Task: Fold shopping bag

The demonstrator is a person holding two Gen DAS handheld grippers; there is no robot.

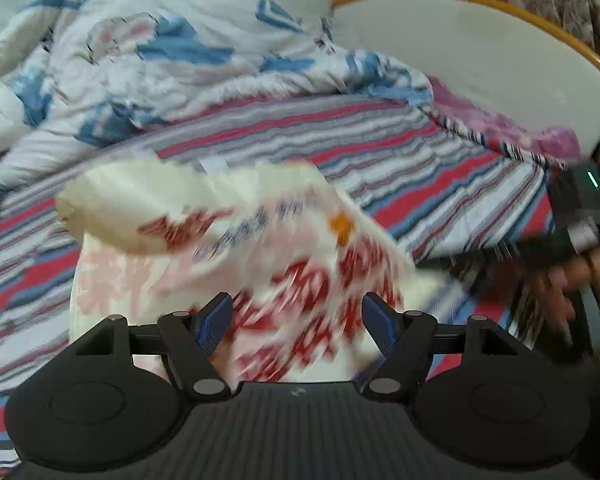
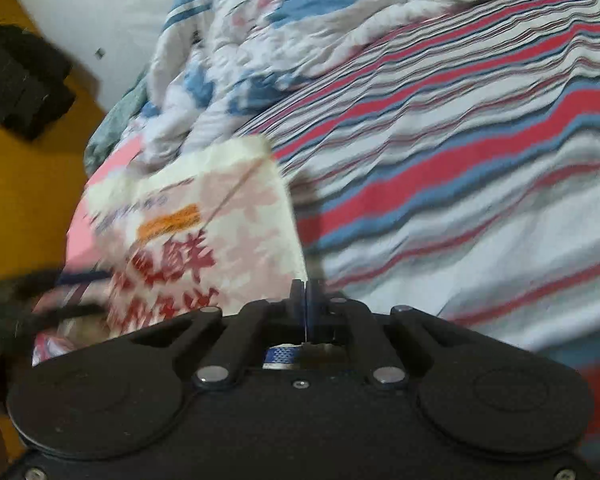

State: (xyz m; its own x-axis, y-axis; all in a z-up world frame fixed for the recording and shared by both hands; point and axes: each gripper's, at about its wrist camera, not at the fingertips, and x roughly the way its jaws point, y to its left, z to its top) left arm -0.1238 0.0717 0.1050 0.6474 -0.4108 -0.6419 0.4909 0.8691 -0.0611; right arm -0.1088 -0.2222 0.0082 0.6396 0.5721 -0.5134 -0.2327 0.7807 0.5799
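Note:
The shopping bag (image 1: 228,248) is white plastic with red print and lies blurred on the striped bed sheet (image 1: 420,168), its top flap curled over. My left gripper (image 1: 296,320) hovers over the bag's near part. Its blue pads (image 1: 216,320) stand well apart and press on nothing. My right gripper (image 2: 306,290) is shut, and the bag's (image 2: 220,232) lower right corner runs straight into its closed fingertips. In the left wrist view the right gripper (image 1: 484,250) is a dark blur at the bag's right corner, held by a person's hand (image 1: 560,280).
A crumpled blue and white quilt (image 1: 160,60) is piled at the back of the bed. A white headboard with an orange rim (image 1: 460,60) stands at the right. Left of the bed is an orange floor (image 2: 20,200) with a dark cloth (image 2: 20,80) on it.

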